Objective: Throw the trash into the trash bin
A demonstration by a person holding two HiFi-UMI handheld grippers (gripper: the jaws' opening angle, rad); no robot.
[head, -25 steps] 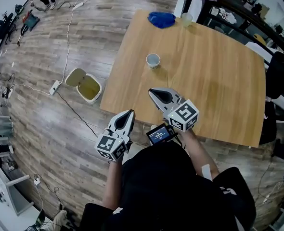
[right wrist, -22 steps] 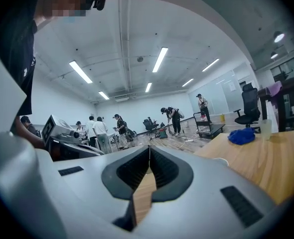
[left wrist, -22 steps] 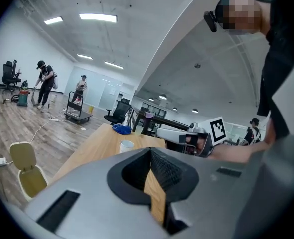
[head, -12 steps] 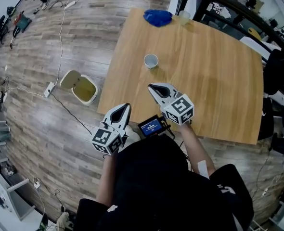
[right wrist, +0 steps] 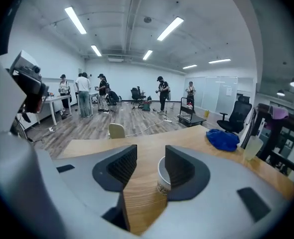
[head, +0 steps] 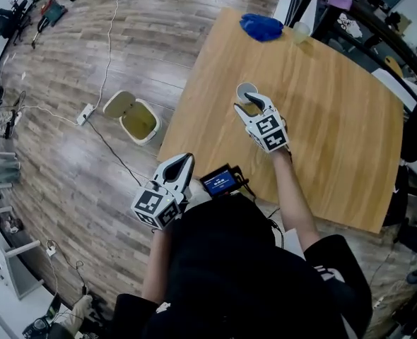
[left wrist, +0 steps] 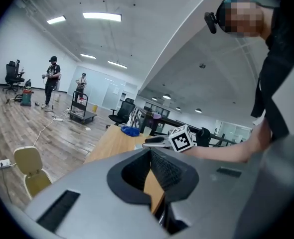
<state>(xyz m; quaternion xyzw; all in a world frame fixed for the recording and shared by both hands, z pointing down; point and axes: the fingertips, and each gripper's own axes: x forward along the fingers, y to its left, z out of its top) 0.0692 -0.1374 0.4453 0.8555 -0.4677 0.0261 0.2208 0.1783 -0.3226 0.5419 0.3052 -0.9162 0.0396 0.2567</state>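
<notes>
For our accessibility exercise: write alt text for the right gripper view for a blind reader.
The right gripper, jaws just opened with nothing gripped, faces a white paper cup on a wooden table. A blue cloth lies farther back.

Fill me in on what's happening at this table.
A person stands at the wooden table with a gripper in each hand, clearing trash. The right gripper is stretched out over the table to a white paper cup. Its jaws have just been opening, and the cup stands in the gap at their tips, not yet gripped. The left gripper is shut and empty, held near the table's edge. The trash bin stands on the floor beside the table with its lid open.
</notes>
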